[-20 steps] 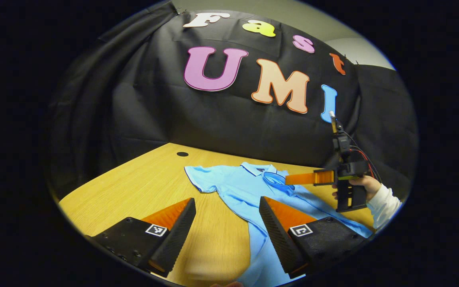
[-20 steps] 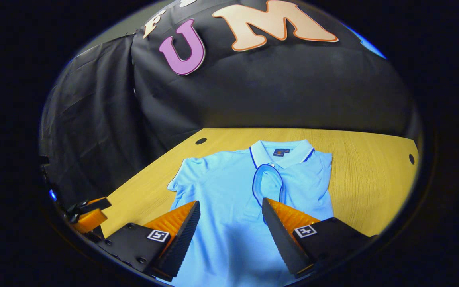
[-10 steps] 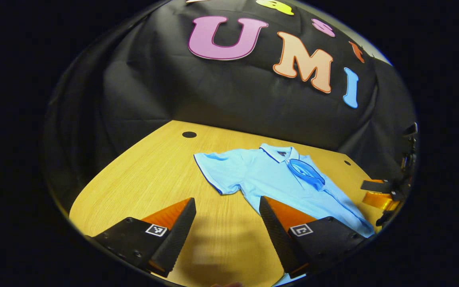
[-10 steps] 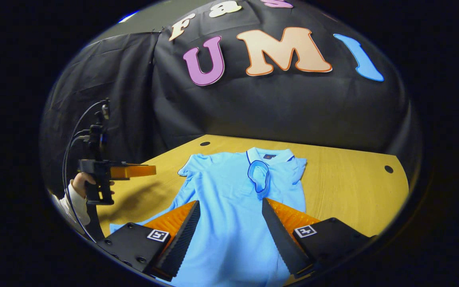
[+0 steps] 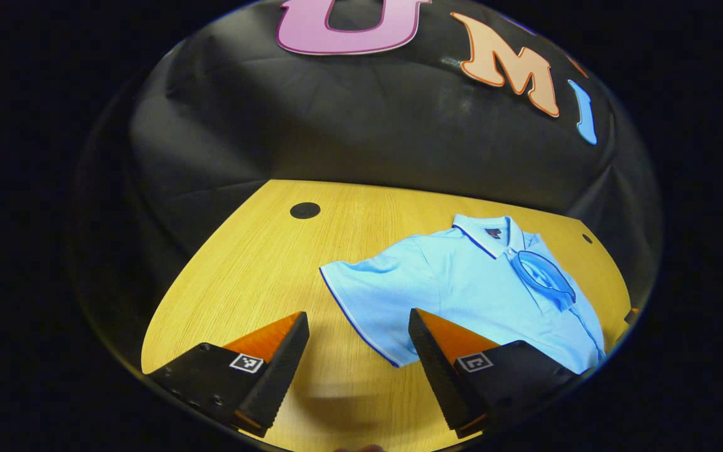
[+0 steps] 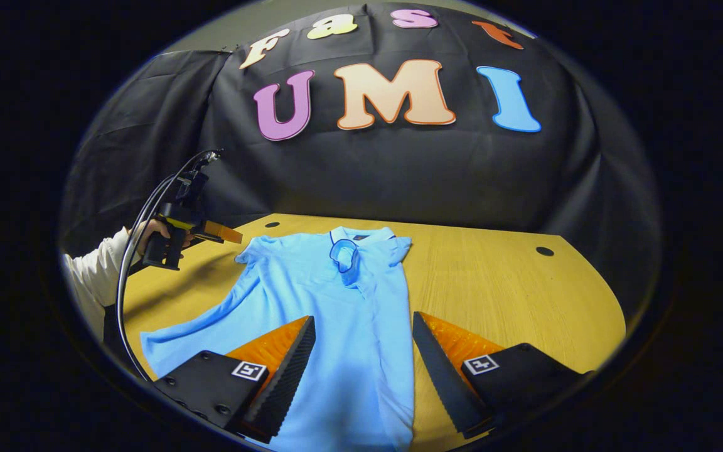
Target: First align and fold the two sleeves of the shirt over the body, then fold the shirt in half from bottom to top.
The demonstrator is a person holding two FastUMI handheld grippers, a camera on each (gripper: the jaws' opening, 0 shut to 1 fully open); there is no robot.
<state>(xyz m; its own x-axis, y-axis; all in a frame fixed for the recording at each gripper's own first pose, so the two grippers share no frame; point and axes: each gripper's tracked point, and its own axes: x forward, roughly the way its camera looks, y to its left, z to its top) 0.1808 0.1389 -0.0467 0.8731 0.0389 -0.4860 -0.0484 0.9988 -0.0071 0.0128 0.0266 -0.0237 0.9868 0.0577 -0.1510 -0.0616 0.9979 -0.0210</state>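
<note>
- In the right gripper view, a hand in a white sleeve held the left tool above the worktop, near the polo shirt's unfolded sleeve.
- In the left gripper view, the left tool was spread wide and empty above the unfolded sleeve's hem.
- The light blue polo shirt lay flat on the wooden worktop, collar toward the booth wall.
- Its other sleeve lay folded over the chest.
- The right tool hovered over the shirt's lower body, fingers parted, gripping nothing.
</note>
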